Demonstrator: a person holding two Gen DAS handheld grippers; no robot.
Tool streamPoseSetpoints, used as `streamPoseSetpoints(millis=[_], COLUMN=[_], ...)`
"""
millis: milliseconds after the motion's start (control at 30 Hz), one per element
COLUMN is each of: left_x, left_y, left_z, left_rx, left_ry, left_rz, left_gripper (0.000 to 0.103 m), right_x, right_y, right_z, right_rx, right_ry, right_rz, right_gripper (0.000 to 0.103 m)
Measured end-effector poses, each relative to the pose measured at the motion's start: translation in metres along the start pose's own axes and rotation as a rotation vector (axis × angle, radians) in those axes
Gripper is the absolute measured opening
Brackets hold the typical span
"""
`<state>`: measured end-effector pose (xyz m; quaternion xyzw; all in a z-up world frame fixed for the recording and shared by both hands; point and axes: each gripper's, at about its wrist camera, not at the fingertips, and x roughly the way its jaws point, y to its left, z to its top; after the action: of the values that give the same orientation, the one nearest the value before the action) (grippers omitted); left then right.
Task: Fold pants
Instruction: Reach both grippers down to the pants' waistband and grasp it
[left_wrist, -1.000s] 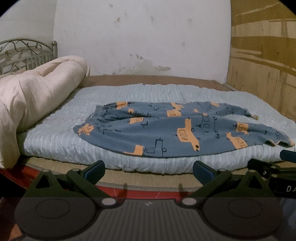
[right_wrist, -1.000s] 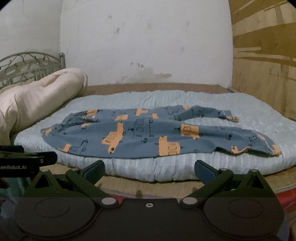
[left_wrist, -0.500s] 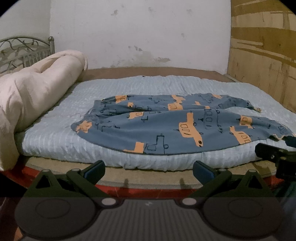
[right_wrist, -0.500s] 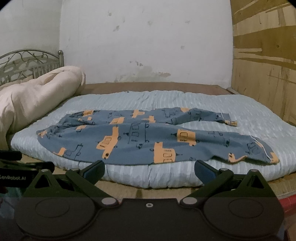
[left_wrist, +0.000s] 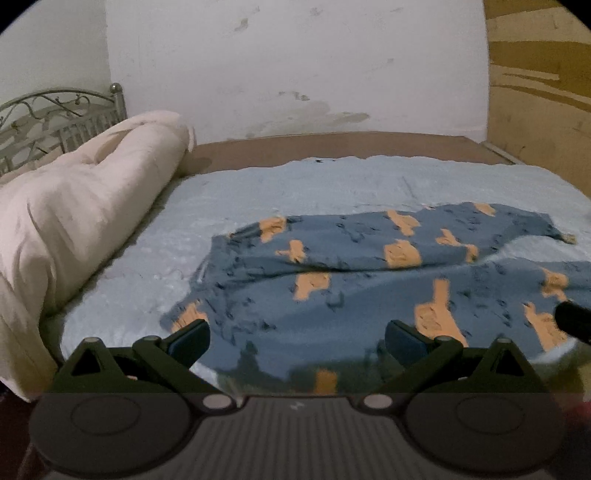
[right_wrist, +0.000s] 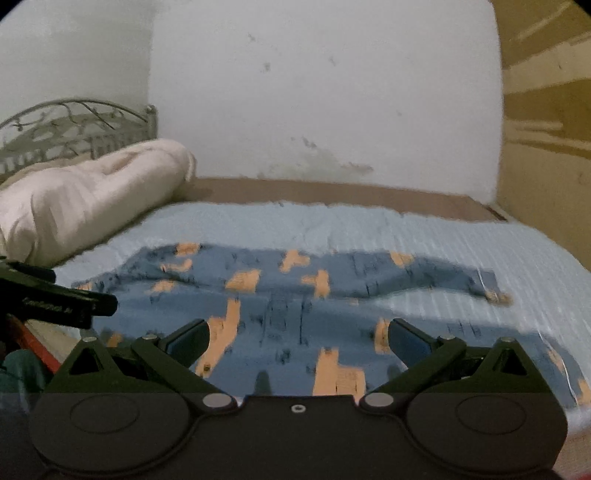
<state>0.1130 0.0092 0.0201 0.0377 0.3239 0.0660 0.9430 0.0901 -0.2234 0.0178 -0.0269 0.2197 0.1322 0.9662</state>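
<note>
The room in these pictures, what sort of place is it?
Most likely a plain home bedroom. A bed with a light blue quilted mattress pad fills it, a rolled cream comforter lies by a metal headboard, and blue patterned pants are spread out, with stained white walls behind.

Motion blur smears the print on the pants (left_wrist: 369, 295), whose near hem hides behind the left gripper (left_wrist: 297, 341) at six o'clock, cuffs cut off at three o'clock.
</note>
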Motion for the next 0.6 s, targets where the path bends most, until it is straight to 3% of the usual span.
streamPoseSetpoints(millis=[467,600], left_x=[0.066,0.088], left_y=[0.018,0.019], left_z=[0.039,0.048], left_rx=[0.045,0.077], left_ry=[0.041,0.075], left_rz=[0.105,0.09], left_gripper=[0.103,0.103], right_x=[0.07,0.104], right_y=[-0.038,-0.058], right_z=[0.037,0.049], right_rx=[-0.005,0.054], right_ry=[0.03,0.096], right_rz=[0.101,0.182], right_gripper=[0.102,0.102])
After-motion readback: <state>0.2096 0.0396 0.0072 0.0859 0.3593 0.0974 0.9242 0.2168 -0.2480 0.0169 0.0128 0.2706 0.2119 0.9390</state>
